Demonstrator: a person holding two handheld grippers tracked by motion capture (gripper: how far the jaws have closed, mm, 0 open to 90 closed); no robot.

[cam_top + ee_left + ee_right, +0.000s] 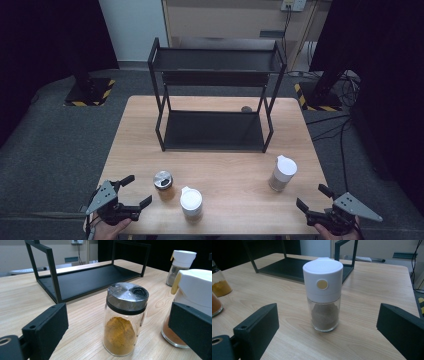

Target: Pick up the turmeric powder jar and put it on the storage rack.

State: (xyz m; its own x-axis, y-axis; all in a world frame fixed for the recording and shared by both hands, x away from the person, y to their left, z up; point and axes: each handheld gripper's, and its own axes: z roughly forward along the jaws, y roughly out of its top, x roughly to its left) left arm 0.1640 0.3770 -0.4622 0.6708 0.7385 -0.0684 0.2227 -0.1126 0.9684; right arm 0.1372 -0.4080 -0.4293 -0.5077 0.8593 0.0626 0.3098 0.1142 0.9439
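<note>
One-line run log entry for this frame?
left claw: open, facing steel-lidded glass jar of yellow powder | right claw: open, facing white-capped glass jar | black metal rack: empty

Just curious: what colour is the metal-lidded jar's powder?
Mustard yellow powder, clearest in the left gripper view.

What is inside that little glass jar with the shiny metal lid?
The glass jar with the metal lid holds a mound of yellow-orange powder, filling roughly its lower half. The lid covers the top, so the jar's opening stays hidden.
</note>
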